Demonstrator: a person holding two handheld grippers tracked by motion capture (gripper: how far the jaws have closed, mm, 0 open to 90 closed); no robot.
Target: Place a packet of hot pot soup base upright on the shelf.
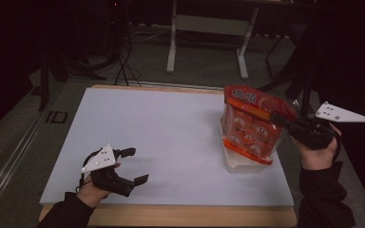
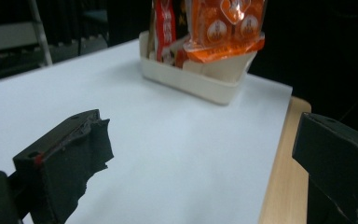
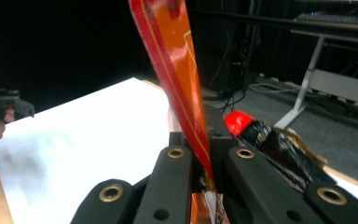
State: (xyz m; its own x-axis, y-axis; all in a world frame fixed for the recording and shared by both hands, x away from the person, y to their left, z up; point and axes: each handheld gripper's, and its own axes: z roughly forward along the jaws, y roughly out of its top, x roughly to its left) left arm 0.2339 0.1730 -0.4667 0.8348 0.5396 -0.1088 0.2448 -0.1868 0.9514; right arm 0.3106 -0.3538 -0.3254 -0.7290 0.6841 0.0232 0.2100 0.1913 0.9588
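Note:
An orange snack bag [image 1: 253, 122] with round packets inside stands upright in a cream tray [image 1: 240, 163] at the table's right side. My right gripper [image 1: 279, 119] is shut on the bag's upper right edge; in the right gripper view the bag's orange seam [image 3: 179, 74] is pinched between the black jaws. My left gripper [image 1: 135, 165] rests open near the table's front left, nothing between its fingers [image 2: 67, 158]. In the left gripper view the tray [image 2: 200, 84] holds the orange bag [image 2: 223, 25] and other red packets.
The white table top [image 1: 161, 137] has a wooden front edge [image 1: 171, 214]. Beyond the table are a white desk frame [image 1: 209, 33], cables on the floor and dark stands. A red-tipped black wrapped piece [image 3: 270, 140] lies beside my right jaws.

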